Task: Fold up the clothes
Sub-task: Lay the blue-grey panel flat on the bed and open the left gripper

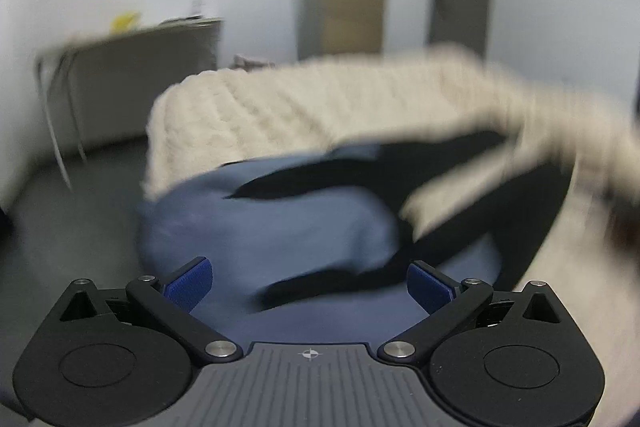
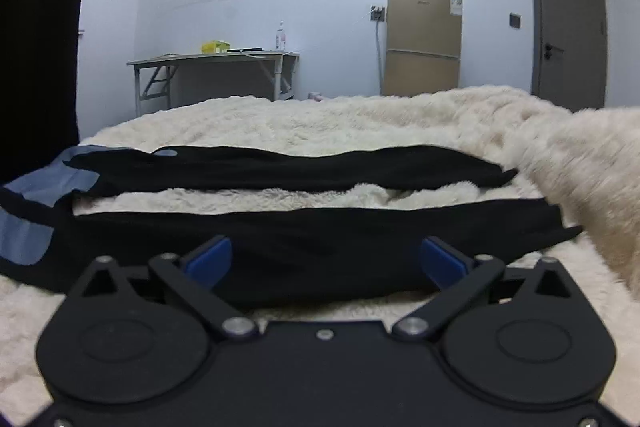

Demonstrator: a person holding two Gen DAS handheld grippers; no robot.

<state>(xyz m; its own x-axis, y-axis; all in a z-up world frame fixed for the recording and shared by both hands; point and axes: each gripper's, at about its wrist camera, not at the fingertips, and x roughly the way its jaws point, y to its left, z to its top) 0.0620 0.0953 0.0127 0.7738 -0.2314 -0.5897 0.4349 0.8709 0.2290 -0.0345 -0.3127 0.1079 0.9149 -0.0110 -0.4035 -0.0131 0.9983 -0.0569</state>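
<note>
garment (image 2: 304, 247), black with blue panels, lies crosswise on fluffy bed (image 2: 360, 123) just ahead of right gripper (image 2: 326, 261), fingers apart, empty; left gripper (image 1: 308, 283) fingers apart too.

Left wrist view smeared by blur; garment (image 2: 280, 247) cut off at left edge.

The left gripper (image 1: 308, 283) stands with its blue pads (image 1: 190, 283) wide apart and nothing pressed between them, just above a blue and black garment (image 1: 280, 223). The garment lies blurred on a cream fleecy blanket (image 1: 280, 107). Beyond the blanket stand a grey table (image 1: 148, 67) and a brown fridge (image 1: 348, 11).
</note>
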